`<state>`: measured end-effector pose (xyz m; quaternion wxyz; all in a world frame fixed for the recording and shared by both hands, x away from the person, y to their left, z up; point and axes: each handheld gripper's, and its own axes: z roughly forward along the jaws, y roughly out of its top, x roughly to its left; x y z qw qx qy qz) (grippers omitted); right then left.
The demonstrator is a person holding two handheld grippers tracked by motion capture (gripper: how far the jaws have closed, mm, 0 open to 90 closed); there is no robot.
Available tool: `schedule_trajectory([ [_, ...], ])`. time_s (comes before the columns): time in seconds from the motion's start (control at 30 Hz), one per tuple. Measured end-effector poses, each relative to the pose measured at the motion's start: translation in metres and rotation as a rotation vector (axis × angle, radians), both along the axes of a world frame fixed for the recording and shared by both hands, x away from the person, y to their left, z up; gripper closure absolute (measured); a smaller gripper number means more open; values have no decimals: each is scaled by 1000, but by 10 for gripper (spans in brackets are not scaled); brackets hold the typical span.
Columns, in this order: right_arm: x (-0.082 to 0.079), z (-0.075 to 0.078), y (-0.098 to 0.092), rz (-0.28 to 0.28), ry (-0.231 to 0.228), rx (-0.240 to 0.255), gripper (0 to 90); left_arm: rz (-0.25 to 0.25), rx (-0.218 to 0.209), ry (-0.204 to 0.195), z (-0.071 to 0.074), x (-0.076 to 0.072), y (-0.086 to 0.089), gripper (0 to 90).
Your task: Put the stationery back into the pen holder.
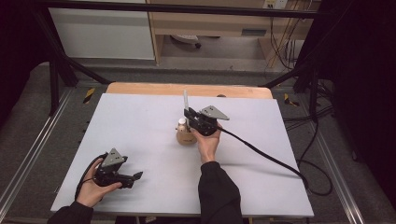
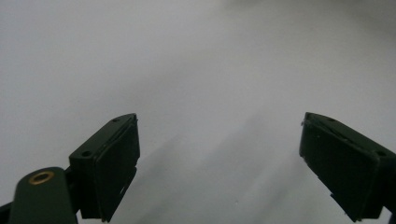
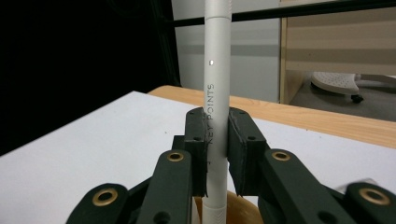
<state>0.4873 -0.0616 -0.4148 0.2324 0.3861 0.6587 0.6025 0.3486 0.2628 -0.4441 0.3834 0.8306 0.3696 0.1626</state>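
The left tool (image 1: 138, 176) lies low at the near left, cupped in the left hand (image 1: 93, 186), its jaws spread wide apart and empty; the right tool (image 1: 188, 113) is raised at mid-tabletop, its jaws clamped tight, the right hand (image 1: 208, 140) gripping from behind, forearm reaching forward in a dark sleeve.

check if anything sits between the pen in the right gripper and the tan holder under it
Nothing visible does. The right gripper is shut on the white pen, held upright right above the tan holder; the pen's lower end is already at the holder's top.
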Motion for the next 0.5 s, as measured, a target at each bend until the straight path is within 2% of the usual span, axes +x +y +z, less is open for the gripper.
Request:
schedule_trajectory([
  [0.1, 0, -5, 0, 0, 2, -23, 788, -3, 2, 0, 0, 0, 0, 123],
  [0.33, -2, -13, -1, -7, 25, -25, 786, -7, 7, 1, 0, 0, -1, 123],
  [0.5, -3, -13, -1, -6, 28, -33, 771, -9, 8, 2, -1, 0, -1, 122],
])
